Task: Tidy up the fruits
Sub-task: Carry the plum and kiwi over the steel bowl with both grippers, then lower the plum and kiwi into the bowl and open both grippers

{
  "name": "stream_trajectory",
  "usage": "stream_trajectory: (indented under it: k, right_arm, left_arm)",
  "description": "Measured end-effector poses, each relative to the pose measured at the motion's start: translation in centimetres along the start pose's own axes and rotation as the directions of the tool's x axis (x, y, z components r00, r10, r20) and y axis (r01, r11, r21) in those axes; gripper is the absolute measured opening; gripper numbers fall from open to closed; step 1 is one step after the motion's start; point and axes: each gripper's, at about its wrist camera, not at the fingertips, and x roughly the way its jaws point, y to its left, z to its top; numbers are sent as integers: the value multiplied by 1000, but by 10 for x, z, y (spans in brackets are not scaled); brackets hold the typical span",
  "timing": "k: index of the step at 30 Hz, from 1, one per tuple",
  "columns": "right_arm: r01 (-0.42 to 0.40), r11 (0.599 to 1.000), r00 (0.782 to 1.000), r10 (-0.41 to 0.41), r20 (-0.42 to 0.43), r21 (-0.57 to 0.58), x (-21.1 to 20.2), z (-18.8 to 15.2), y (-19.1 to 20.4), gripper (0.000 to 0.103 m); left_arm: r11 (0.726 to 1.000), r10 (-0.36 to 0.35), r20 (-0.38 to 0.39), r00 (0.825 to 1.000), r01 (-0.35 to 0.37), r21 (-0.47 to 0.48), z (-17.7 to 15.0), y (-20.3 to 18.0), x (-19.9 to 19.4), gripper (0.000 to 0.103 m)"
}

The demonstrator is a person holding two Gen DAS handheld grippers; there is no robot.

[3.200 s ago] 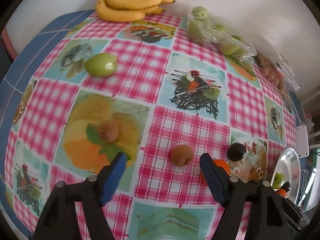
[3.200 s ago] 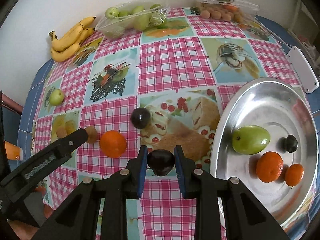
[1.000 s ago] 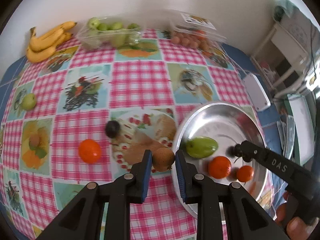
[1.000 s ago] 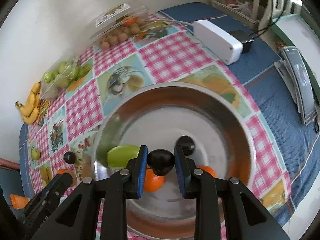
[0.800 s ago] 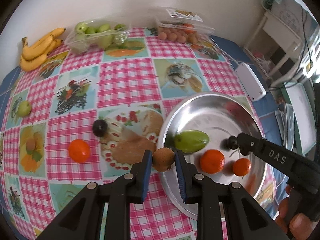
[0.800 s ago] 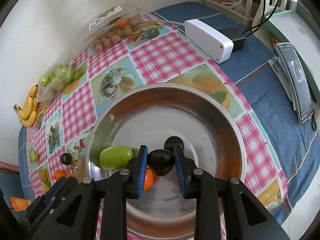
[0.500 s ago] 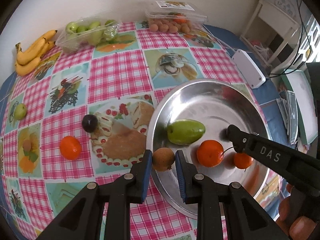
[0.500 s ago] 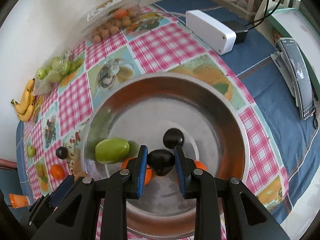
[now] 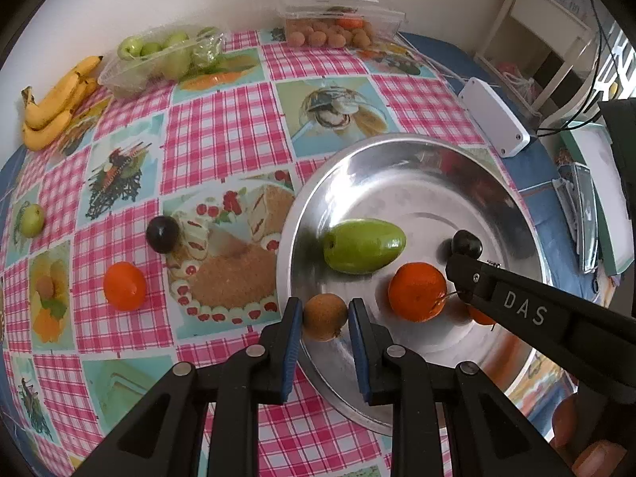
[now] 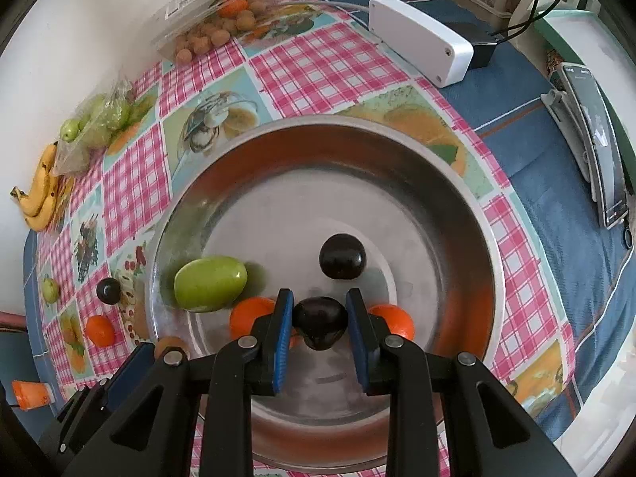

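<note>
**Both grippers loaded over the steel bowl**

Pink-checked oilcloth with food pictures covers the counter (image 9: 222, 135), and it runs right up to a plain white wall.

Nearest in the left wrist view, the left gripper (image 9: 325, 318) has its jaws clamped on a small brown kiwi (image 9: 325, 317), hanging right over the near rim of the steel bowl (image 9: 397, 159). The right gripper (image 10: 319, 324) is clenched on a dark plum (image 10: 320, 322) and sits above the bowl floor, pointing steeply down.

Inside the bowl: a green mango (image 10: 210, 283) on the left side, a second plum (image 10: 342, 256) near the middle, and two oranges, the bigger orange (image 9: 416, 292) partly tucked behind the right gripper's blue pads, the smaller orange (image 10: 393, 320) just right of them.

Out on the cloth, left of the bowl, there's a loose orange (image 9: 124, 286) and another loose dark plum (image 9: 162, 233), close to each other. Further left sits a small green fruit (image 9: 32, 219).

At the far edge by the wall: a bunch of bananas (image 9: 55, 103), a clear tray of green fruit (image 9: 163, 57), and a clear box of small brown fruit (image 9: 338, 20). A white box (image 9: 493, 117) lies off the cloth on the blue part, right of the bowl.
</note>
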Motion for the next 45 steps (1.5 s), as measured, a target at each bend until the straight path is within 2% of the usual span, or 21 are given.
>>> stream_trajectory:
  k: [22, 26, 30, 38, 45]
  right_arm:
    - [1, 1000, 1000, -1, -8, 30, 2, 0, -1, 29]
    - [-6, 999, 1000, 6, 7, 46, -2, 0, -3, 36]
    - [-13, 999, 1000, 11, 29, 40, -6, 2, 0, 36]
    - [-28, 1000, 995, 28, 99, 0, -21, 4, 7, 36]
    - [-16, 1000, 996, 18, 91, -23, -20, 2, 11, 36]
  left_arm:
    - [1000, -11, -24, 1000, 11, 17, -1, -4, 5, 28]
    - [1000, -13, -24, 1000, 14, 14, -1, -4, 5, 28]
    - [1000, -16, -21, 1000, 16, 9, -1, -4, 2, 28]
    - [998, -34, 4, 999, 34, -48, 5, 12, -9, 28]
    - [990, -39, 17, 999, 41, -137, 11, 41, -15, 28]
